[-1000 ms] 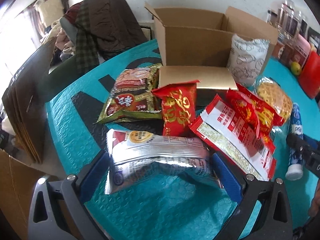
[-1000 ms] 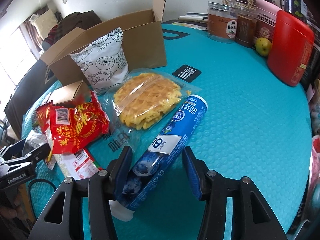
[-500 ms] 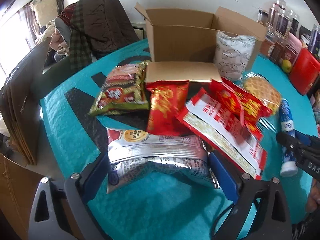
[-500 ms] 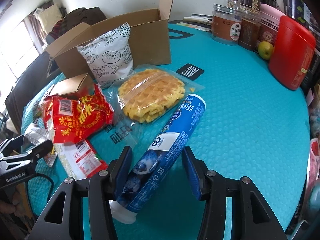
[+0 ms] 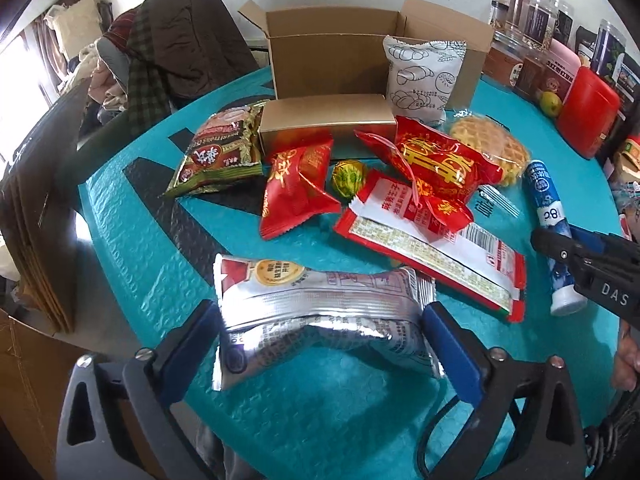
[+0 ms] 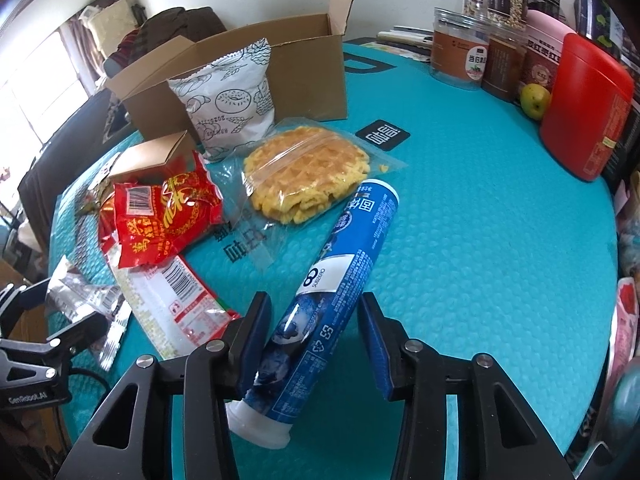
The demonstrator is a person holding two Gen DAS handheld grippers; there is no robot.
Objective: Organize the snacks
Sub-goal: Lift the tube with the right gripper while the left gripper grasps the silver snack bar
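- L gripper (image 5: 320, 332): jaws at full spread, silver foil snack bag (image 5: 320, 312) spans the whole gap; both blue pads (image 5: 188, 336) sit against the bag's crimped ends, so it's grasping the bag, which sags onto the teal table cover (image 5: 320, 420).
- R gripper (image 6: 316, 332): jaws closing around blue tube (image 6: 340, 272). Left pad touches tube; right pad still apart from it w/ a gap. Not clamped yet.
- Tube lies flat, slanted, white cap toward the camera, far end just beside the bagged waffle (image 6: 304, 168).
- Open cardboard box (image 5: 340, 52) at back of table; white pastry bag (image 5: 420, 76) leans on its front wall.
- Btwn box & L gripper: small tan box (image 5: 324, 116), green-red pack (image 5: 220, 148), red packs (image 5: 296, 184), long red-white pack (image 5: 432, 256). Crowded.
- Open room: bare teal right of tube, up to red canister (image 6: 584, 108) & jars (image 6: 460, 52) at far edge.
- Near edge of the table is close under L gripper.
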